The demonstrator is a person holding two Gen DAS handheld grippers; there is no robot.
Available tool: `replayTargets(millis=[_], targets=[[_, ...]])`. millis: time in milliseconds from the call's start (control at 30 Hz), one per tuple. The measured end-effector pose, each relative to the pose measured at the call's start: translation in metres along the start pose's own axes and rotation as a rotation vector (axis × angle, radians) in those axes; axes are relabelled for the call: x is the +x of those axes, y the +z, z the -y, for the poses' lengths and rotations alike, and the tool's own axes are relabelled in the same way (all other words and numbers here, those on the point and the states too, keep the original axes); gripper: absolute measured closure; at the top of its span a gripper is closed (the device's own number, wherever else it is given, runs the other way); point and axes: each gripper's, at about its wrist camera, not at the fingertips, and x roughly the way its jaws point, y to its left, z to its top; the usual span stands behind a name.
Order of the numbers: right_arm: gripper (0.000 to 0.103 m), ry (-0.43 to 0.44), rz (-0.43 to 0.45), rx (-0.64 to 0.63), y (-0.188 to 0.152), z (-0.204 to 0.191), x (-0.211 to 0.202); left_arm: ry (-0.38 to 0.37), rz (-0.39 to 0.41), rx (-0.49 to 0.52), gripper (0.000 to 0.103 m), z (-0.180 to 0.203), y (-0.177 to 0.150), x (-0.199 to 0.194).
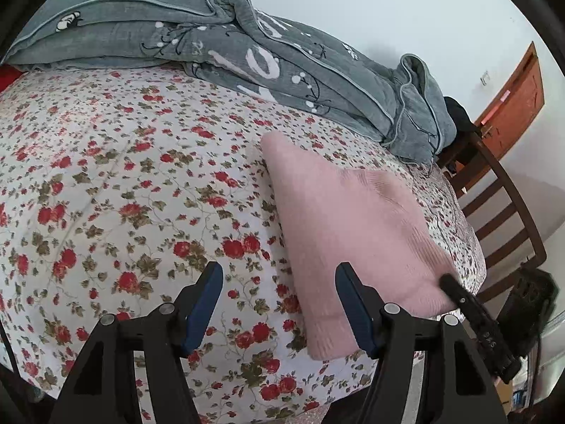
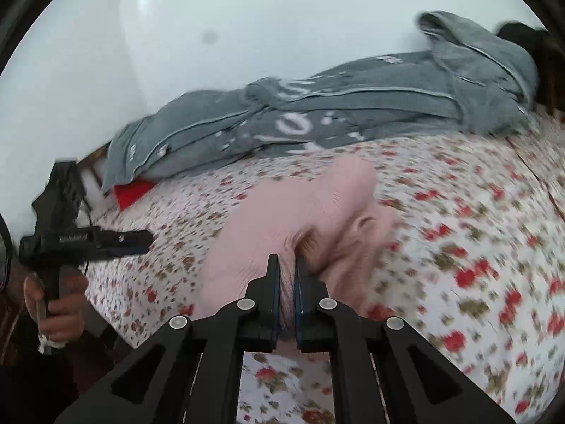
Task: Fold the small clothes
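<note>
left gripper (image 1: 279, 279): fingers apart, holding nothing, just left of the sweater's near edge | right gripper (image 2: 286, 268): fingers clamped on the pink sweater (image 1: 349, 222) at its near right corner | sweater: on flowered bedsheet (image 1: 123, 176), right side | grey blanket (image 1: 247, 53): bunched along far edge | wooden chair (image 1: 501, 205): right of bed

surface: bed with white red-rose floral sheet (image 1: 141, 176) | on it: folded pink knit garment (image 1: 346, 219) centre-right; rumpled grey quilt (image 1: 247, 46) along top of frame
</note>
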Motion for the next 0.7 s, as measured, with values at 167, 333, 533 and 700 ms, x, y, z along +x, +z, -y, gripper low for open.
replayTargets(millis=[167, 333, 533, 700], targets=[[0.097, -0.079, -0.165, 0.078, -0.036, 0.028, 0.04, -0.025, -0.035, 0.016, 0.039, 0.01, -0.003, 0.015], [0.085, -0.057, -0.15, 0.031, -0.018, 0.025, 0.018, -0.01, -0.034, 0.064, 0.039, 0.02, -0.004, 0.017], [0.068, -0.082, -0.052, -0.086, 0.027, 0.017, 0.003, -0.018, -0.058, 0.028, 0.039, 0.02, 0.008, 0.025], [0.067, -0.003, -0.072, -0.046, 0.054, 0.019, 0.028, 0.014, -0.053, 0.057, 0.039, 0.027, 0.017, 0.02]])
